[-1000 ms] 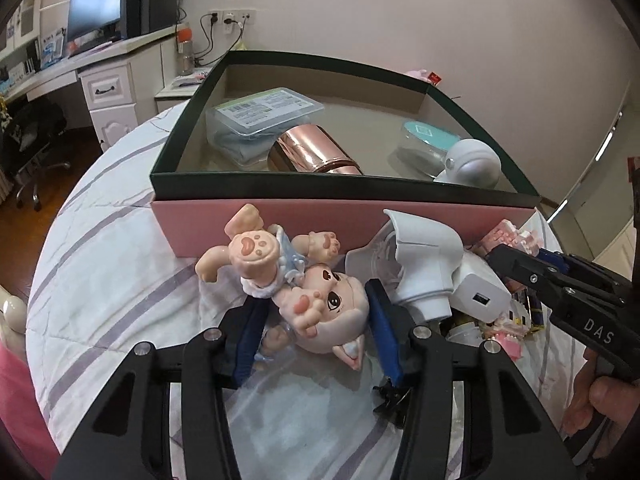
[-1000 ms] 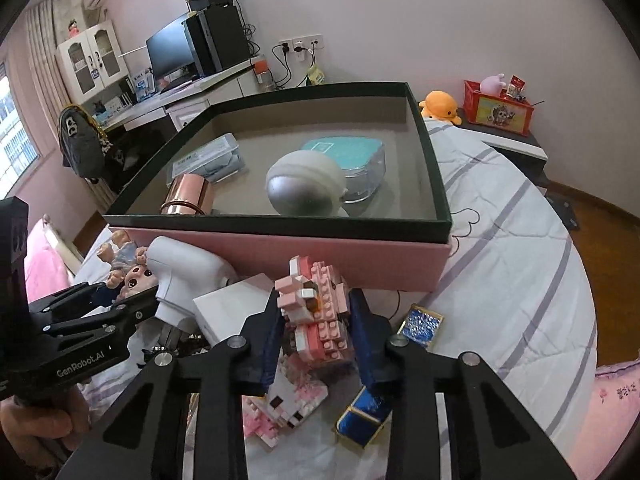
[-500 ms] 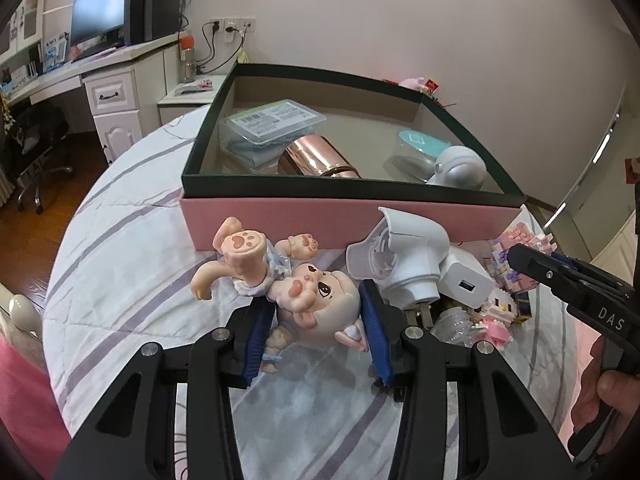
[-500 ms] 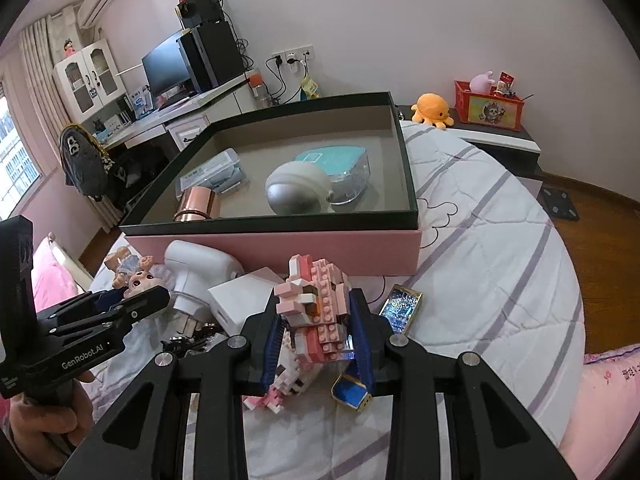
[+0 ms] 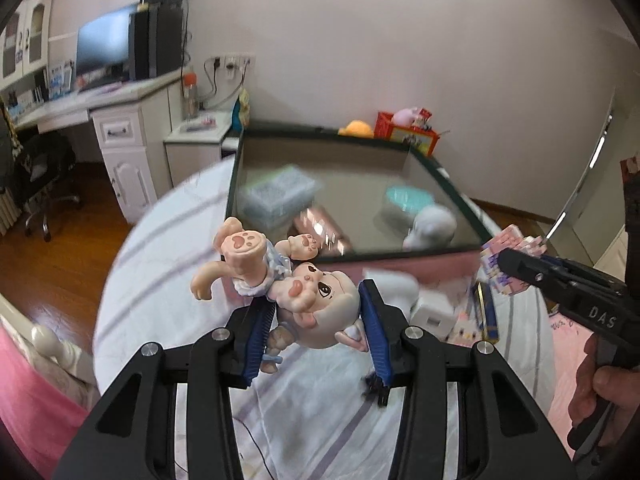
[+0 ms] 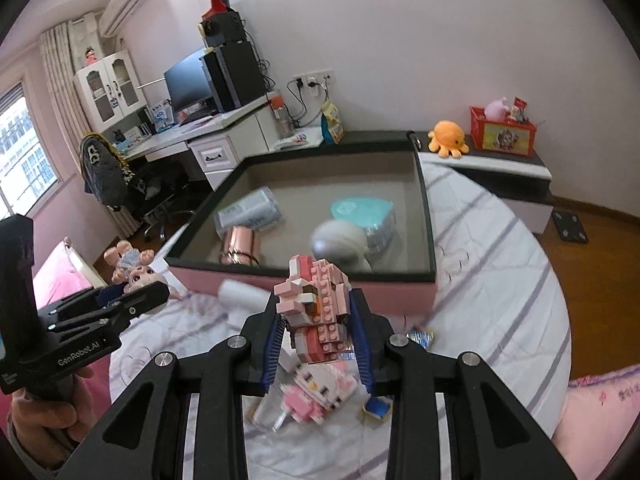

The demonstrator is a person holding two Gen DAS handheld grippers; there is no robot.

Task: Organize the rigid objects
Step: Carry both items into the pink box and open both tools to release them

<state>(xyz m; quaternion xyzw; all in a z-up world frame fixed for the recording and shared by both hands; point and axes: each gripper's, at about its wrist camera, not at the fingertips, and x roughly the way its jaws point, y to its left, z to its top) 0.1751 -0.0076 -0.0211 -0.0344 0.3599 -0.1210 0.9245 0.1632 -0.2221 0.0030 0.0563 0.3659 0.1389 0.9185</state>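
Observation:
My left gripper (image 5: pixel 316 332) is shut on a pink baby doll figurine (image 5: pixel 288 284), lifted clear of the striped bedsheet; the doll's feet point up and left. My right gripper (image 6: pixel 318 340) is shut on a pink brick-built figure (image 6: pixel 318 312), also raised off the sheet. Ahead of both lies a pink box with a dark green rim (image 5: pixel 352 256) (image 6: pixel 304 274), holding a copper cup (image 6: pixel 238 246), a clear lidded case (image 6: pixel 250 210), a teal-lidded container (image 6: pixel 362 210) and a white rounded device (image 6: pixel 340 242). Each gripper shows in the other's view, at the frame's edge.
On the sheet in front of the box lie a white charger (image 5: pixel 432 314), a white cylinder (image 6: pixel 240 294), a second pink-and-white brick figure (image 6: pixel 316 394) and small blue-and-gold packets (image 6: pixel 378 406). A desk with a monitor (image 6: pixel 188 84) and an office chair stand at the back left.
Both grippers have risen with their toys, lifting the doll and the brick figure off the sheet. The box now appears lower and farther away in both views.

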